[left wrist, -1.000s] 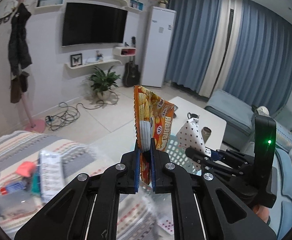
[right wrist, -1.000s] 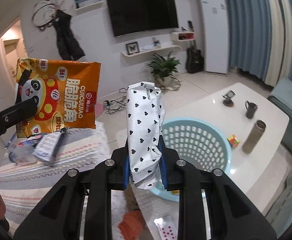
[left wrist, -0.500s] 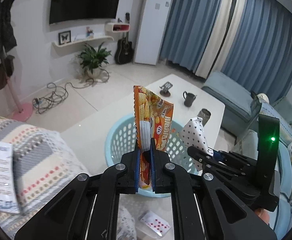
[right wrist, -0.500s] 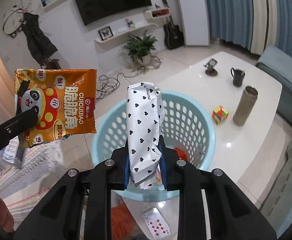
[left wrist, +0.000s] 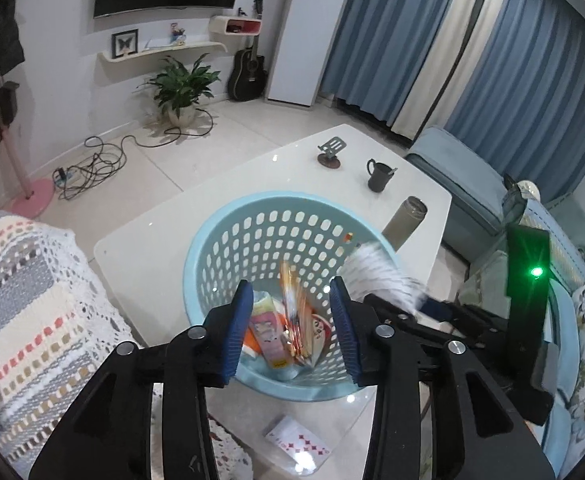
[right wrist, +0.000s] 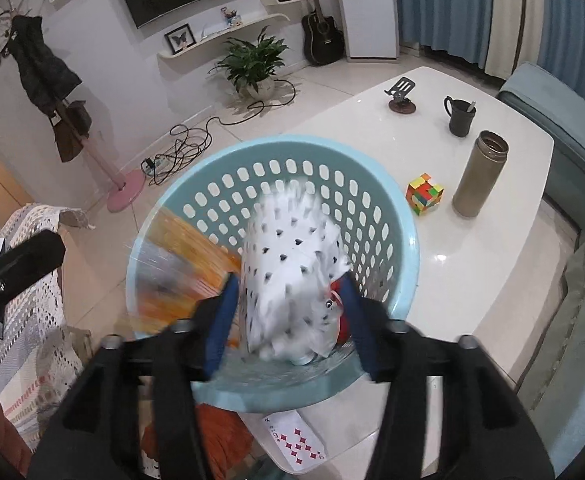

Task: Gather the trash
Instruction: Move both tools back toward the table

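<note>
As both sit above basket (left wrist: 196,256) for drop, left gripper (left wrist: 290,334) and right gripper (right wrist: 288,320) jaws just opened; orange snack bag (left wrist: 292,300), heart-print wrapper (right wrist: 288,264) blurred, falling free.

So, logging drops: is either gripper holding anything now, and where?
Nothing: left gripper and right gripper are open; orange snack bag and heart-print wrapper are falling.

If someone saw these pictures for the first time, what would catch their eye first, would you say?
Probably the light blue basket on the white table, with two blurred wrappers dropping into it: an orange snack bag between the open left gripper and a white heart-print packet between the open right gripper, both just released. Beside the basket sits a bright puzzle cube.
</note>
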A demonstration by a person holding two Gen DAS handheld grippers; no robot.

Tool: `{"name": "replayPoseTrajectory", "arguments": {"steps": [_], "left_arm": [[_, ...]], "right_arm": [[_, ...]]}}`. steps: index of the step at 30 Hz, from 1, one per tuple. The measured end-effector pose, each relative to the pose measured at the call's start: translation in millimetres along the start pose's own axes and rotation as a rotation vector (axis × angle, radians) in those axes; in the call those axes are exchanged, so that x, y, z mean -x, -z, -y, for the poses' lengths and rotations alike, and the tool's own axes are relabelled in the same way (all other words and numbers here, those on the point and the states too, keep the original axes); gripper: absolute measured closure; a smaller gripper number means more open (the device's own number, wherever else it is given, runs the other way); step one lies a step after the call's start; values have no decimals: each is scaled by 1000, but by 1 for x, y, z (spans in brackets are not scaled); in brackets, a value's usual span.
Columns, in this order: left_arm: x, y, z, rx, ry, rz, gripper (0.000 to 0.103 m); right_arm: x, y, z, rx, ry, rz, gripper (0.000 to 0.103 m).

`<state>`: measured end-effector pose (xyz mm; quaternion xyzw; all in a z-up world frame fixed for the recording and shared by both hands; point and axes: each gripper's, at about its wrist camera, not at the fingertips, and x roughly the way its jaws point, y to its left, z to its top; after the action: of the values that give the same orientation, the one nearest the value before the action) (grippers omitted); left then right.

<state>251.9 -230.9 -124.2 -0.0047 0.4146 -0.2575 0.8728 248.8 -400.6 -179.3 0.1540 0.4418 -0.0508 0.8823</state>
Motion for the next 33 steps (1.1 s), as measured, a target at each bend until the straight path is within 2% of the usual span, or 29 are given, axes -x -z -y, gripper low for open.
{"name": "replayPoseTrajectory", "arguments": {"steps": [7,14,20,25,33], "left_arm": [[11,5,-6,12,5,5,61],[43,9,-10,24,7,54,61],[93,15,-25,42,-8,138,54],[141,26,-46,63,-39,215,48],[229,52,-116,127,-152,341,42]], "right_arm": [[5,5,3,-18,-2,-4,51],[30,6,-20,18,-23,30,51],[64,7,-62,83,-66,84,50],[93,11,-108,146,-122,132,45],[122,25,-195,280,-197,170,45]]}}
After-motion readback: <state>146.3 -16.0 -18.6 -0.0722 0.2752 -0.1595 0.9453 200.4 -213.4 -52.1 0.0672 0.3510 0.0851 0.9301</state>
